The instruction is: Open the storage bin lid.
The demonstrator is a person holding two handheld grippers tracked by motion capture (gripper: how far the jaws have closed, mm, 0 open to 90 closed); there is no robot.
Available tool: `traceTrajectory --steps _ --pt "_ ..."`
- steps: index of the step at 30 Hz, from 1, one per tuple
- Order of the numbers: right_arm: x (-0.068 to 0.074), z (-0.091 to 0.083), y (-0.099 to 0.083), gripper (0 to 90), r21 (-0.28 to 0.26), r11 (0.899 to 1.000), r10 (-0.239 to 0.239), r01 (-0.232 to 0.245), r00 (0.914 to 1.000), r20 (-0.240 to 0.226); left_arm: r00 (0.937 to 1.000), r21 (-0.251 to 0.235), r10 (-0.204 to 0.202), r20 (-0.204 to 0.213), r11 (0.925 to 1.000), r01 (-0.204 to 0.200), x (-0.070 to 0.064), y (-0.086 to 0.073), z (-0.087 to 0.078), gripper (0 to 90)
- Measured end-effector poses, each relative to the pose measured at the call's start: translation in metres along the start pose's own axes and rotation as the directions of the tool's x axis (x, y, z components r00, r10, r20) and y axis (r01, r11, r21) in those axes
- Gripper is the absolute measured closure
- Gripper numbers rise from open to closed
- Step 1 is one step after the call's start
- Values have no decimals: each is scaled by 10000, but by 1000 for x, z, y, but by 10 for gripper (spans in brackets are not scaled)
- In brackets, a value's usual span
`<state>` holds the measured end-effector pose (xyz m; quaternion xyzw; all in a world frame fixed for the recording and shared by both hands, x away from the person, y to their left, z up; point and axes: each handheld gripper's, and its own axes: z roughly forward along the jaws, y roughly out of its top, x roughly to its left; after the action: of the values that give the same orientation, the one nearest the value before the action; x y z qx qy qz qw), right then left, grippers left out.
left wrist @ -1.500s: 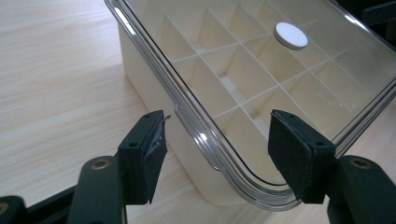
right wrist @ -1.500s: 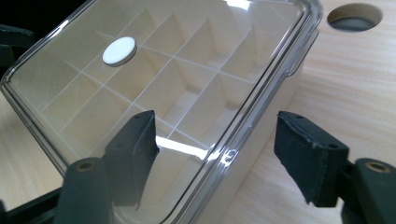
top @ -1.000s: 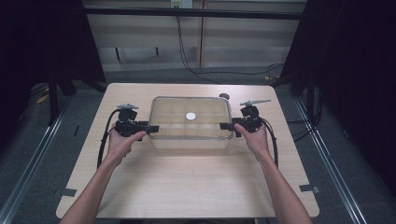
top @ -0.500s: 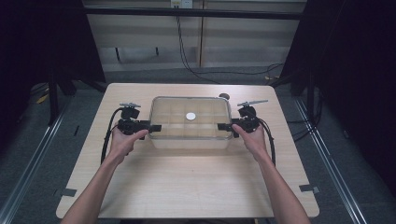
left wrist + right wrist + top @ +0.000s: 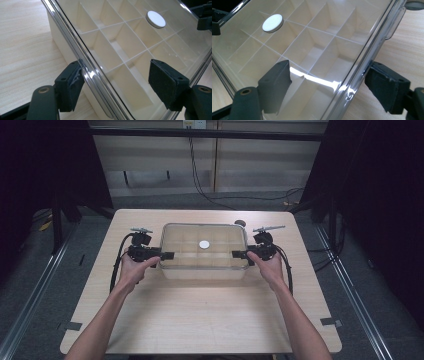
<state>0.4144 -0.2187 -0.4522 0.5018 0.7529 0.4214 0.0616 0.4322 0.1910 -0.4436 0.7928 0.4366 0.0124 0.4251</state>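
Clear lid (image 5: 203, 246) (white knob (image 5: 204, 244) centred) sits between both grippers' parted fingers

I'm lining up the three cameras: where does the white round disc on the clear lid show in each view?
High view: white disc at the middle of the clear lid, between both grippers.
Left gripper view: disc upper right, beyond the jaws.
Right gripper view: disc upper left.
Shared landmark: the white divider grid under the lid.

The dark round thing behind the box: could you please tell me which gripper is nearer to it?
Right. The right gripper is at the right end of the box, just in front of the round thing; the left gripper is at the opposite end.
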Motion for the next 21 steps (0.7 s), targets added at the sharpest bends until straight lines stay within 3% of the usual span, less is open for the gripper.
traceTrajectory --steps 11,21 --pt "-2 -1 -1 241 -293 9993 209 -210 9998 -36 9999 -381 131 3 9992 -131 -2 2 -6 327" --pt "-4 -1 -3 268 -530 9980 346 -347 9994 -24 9997 -381 254 -35 9989 -255 -2 1 -6 342"
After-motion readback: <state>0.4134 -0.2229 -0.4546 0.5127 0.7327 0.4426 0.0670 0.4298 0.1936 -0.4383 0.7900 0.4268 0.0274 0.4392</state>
